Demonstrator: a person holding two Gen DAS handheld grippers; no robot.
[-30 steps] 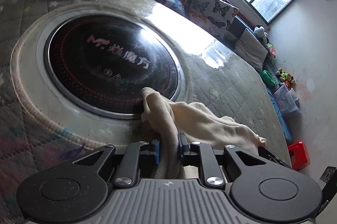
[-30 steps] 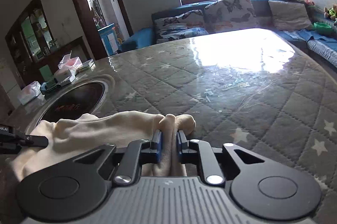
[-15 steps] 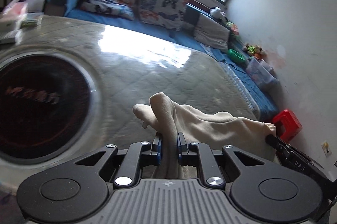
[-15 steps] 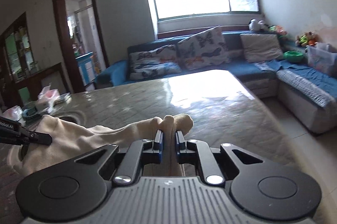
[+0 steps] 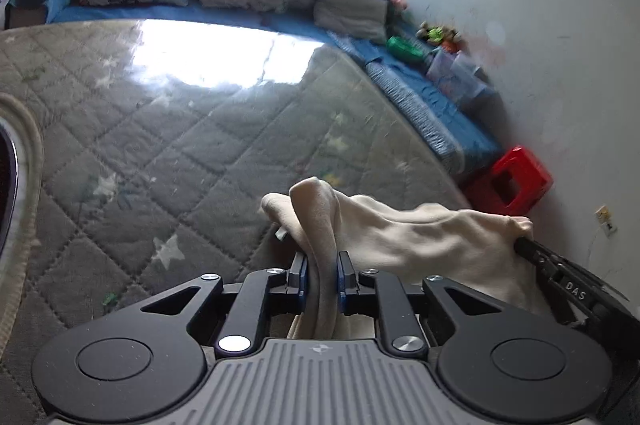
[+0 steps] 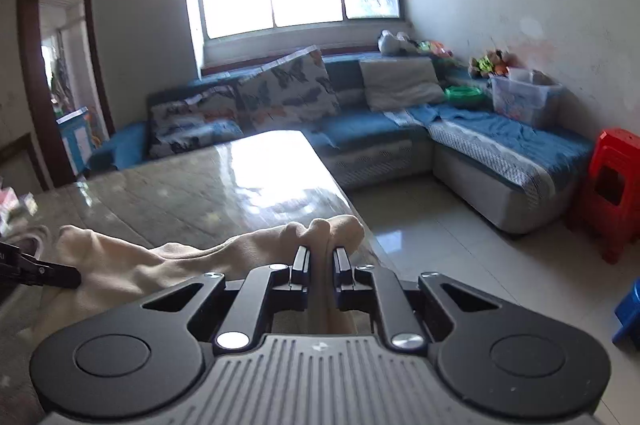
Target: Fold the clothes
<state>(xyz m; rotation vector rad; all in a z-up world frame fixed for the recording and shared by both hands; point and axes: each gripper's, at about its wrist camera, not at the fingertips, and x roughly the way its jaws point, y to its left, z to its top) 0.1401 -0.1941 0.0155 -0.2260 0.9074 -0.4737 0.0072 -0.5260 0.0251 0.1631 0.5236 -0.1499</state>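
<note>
Both hands have swung sideways, away from the round black cooker. The left gripper (image 5: 320, 273) and right gripper (image 6: 320, 267) each pinch the cream cloth (image 5: 400, 233), stretched above the table (image 5: 160, 129). Keep it tight and lay it flat.

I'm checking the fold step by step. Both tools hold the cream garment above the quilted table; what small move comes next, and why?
Probably lower both tools together to lay the cream garment flat on the quilted table. The left tool and the right tool each pinch a bunched edge, and the cloth hangs slack between them, so it needs spreading on the surface before any fold.
</note>
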